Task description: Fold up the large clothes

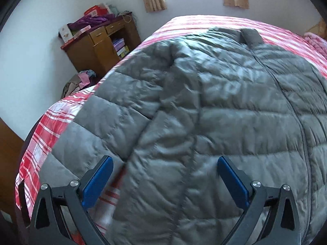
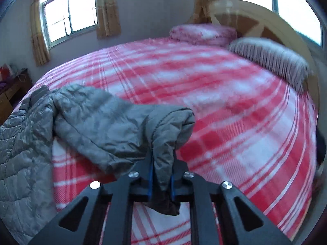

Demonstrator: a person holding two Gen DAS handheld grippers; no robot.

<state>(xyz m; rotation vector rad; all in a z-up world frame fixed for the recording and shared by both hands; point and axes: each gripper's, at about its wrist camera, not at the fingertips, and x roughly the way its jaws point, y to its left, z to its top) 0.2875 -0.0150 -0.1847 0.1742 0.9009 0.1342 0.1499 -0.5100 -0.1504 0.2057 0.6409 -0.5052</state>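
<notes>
Jacket [image 1: 204, 112], grey and quilted, lies zipped across the bed [image 2: 224, 94] by its near edge. Right tongs [image 2: 161, 175] pinch the sleeve [image 2: 114, 126] cuff, lifted clear of the plaid cover; left tongs [image 1: 165, 175] hang spread above the hem, gripping nothing. I'd carry that sleeve flat across the chest, keeping it taut, while the left pins the body. No containers on the bed.

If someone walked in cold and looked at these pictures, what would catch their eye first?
The big grey quilted puffer jacket sprawled front-up across the red and white plaid bedspread. Next, the right gripper shut on the jacket's grey sleeve cuff, lifting it off the bed, while the left gripper hovers open over the jacket's lower part.
</notes>
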